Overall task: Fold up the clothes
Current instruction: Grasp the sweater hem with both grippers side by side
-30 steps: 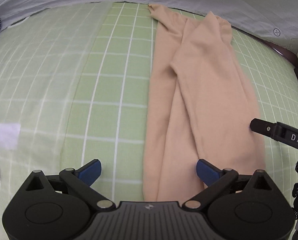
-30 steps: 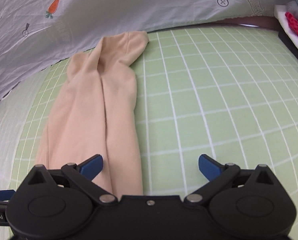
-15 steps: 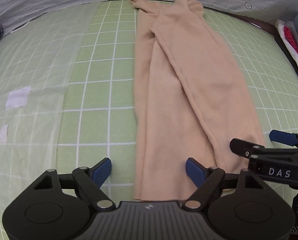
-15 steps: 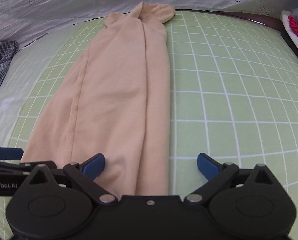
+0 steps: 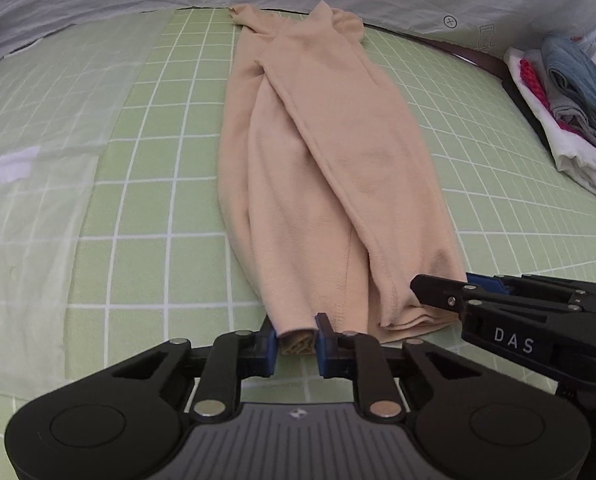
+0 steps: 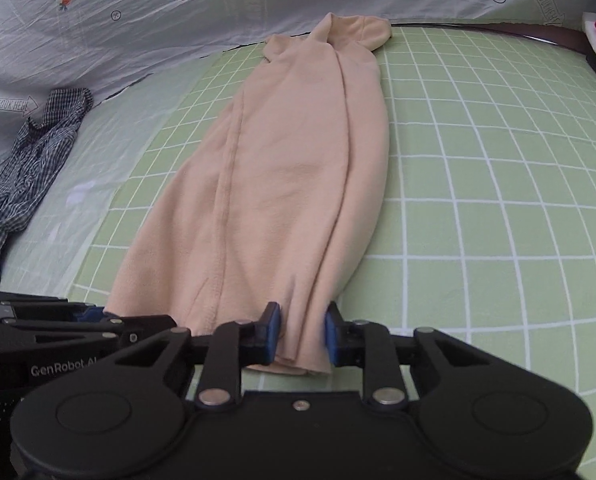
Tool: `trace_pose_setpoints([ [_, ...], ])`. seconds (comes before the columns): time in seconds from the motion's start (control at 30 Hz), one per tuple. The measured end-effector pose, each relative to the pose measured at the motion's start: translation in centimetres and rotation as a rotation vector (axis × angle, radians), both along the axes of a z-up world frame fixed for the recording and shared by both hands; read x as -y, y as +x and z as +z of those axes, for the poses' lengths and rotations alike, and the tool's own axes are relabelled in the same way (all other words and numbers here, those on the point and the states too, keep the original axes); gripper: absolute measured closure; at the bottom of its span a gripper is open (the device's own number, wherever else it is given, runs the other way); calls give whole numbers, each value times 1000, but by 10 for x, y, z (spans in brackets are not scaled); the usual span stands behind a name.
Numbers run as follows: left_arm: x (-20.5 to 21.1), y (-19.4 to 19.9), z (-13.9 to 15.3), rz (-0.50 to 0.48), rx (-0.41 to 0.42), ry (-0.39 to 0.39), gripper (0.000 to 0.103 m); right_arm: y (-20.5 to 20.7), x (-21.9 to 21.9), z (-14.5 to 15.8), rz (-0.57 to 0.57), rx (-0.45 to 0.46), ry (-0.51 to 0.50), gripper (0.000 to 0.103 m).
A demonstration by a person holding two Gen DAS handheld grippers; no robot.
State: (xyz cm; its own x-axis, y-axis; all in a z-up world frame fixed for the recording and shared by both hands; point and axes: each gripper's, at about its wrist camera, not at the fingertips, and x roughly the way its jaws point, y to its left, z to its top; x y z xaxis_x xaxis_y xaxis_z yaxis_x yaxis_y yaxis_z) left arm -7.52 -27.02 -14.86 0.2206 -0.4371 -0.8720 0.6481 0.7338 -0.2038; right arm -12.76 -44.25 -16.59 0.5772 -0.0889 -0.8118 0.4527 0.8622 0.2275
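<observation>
The garment's (image 5: pixel 329 168) hem is being pinched by both closing grippers (image 5: pixel 296 344) (image 6: pixel 301 334); lower layers could be missed, spoiling the fold.

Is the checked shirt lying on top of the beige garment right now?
No: the checked shirt lies crumpled well off to the left, apart from the beige garment, which has nothing on it.

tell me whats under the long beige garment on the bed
The beige garment lies flat on a green grid-patterned sheet, which shows on both sides of it. Whatever is directly beneath the fabric is covered, so nothing else can be confirmed there.
</observation>
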Motion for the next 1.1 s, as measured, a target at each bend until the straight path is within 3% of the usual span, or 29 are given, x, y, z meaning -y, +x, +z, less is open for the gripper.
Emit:
trace_pose_setpoints([
  [0.33,-38,-31,0,-23,-151,2,90,-50,-7,3,-4,-32,111,88],
  [0.47,-36,-35,11,-37,-130,3,91,-57,0,10,-36,-4,145,89],
  [0.67,-15,-34,35,-60,-54,0,91,-48,-2,40,20,48,40,89],
  [0.87,-3,-17,75,-17,12,-89,91,-35,5,82,65,145,-66,89],
  [1.1,13,12,114,19,94,-182,91,-11,22,106,81,222,-127,89],
])
